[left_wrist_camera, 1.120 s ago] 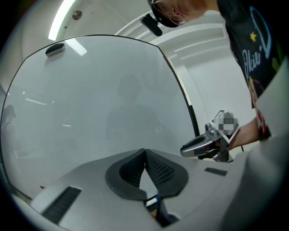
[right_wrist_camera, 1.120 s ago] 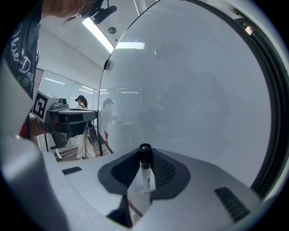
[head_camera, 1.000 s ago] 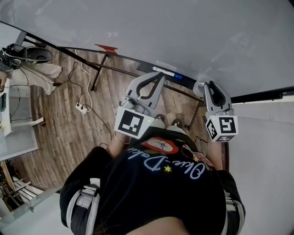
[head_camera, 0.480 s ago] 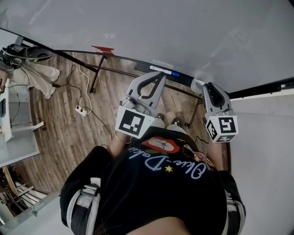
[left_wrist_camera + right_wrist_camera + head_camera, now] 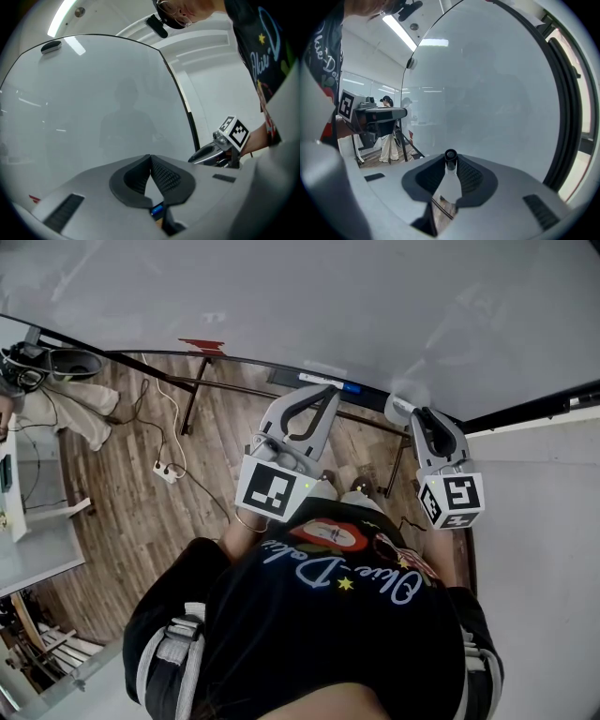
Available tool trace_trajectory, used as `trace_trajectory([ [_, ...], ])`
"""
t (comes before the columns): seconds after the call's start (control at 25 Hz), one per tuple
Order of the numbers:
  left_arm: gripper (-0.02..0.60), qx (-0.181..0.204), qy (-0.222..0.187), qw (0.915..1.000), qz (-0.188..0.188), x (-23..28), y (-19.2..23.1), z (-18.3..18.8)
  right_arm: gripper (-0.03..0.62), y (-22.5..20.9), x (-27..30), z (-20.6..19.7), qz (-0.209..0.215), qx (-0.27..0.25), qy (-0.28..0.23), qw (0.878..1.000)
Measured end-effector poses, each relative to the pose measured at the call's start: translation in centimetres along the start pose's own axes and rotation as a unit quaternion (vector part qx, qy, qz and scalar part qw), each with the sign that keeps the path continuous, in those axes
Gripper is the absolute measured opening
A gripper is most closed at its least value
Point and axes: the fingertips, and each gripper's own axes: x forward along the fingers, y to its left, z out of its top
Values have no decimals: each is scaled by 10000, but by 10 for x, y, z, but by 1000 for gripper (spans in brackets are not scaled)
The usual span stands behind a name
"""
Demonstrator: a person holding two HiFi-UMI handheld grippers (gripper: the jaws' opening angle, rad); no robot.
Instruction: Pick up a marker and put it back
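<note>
With the marker (image 5: 450, 156) gripped in the right tongs (image 5: 450, 161), at three o'clock of the closed, empty left tongs (image 5: 150, 158), pick-up is judged done; lowering onto the ledge (image 5: 371, 400) and release are required.

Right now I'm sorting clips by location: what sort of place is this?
Probably an office or meeting room: a big whiteboard, a wooden floor with a power strip, and a ceiling strip light.
</note>
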Motion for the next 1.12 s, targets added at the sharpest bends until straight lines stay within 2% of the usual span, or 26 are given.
trace_trajectory([
  [0.64,4,-29,-54,9998,-167,6,-5,0,77,0,-6,-6,-187,9,106,9998],
  [1.12,5,-24,-90,9997,-226,8,-7,1,94,-5,-15,11,-394,7,-157,9991],
])
